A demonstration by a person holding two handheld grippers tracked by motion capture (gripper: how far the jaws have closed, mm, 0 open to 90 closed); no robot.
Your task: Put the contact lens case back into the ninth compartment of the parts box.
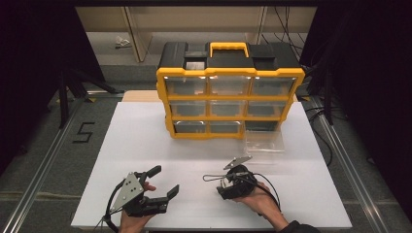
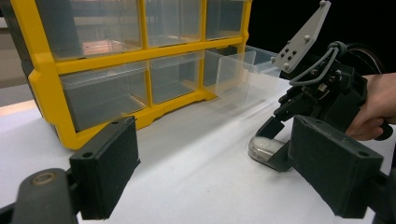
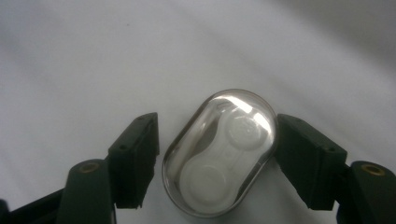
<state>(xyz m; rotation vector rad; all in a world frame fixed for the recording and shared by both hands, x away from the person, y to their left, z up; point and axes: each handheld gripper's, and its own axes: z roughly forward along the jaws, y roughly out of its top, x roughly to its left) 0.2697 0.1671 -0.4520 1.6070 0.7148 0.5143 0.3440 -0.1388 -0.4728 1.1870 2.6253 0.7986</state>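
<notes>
A small clear oval case (image 3: pixel 219 151) with a white two-cup insert lies flat on the white table (image 1: pixel 145 141). My right gripper (image 3: pixel 215 123) points down over it and stands open, one jaw on each side. The right-hand jaw sits against the case's edge, while a narrow gap remains at the other jaw. In the left gripper view the case (image 2: pixel 264 148) lies under the right gripper (image 2: pixel 275 140). My left gripper (image 1: pixel 164 180) is open at the front left with nothing between its jaws.
A yellow and black organizer (image 1: pixel 228 97) with clear drawers stands at the back of the table. One clear drawer (image 1: pixel 265 141) sits out on the table by its lower right corner. Bare white surface lies between the grippers and the organizer.
</notes>
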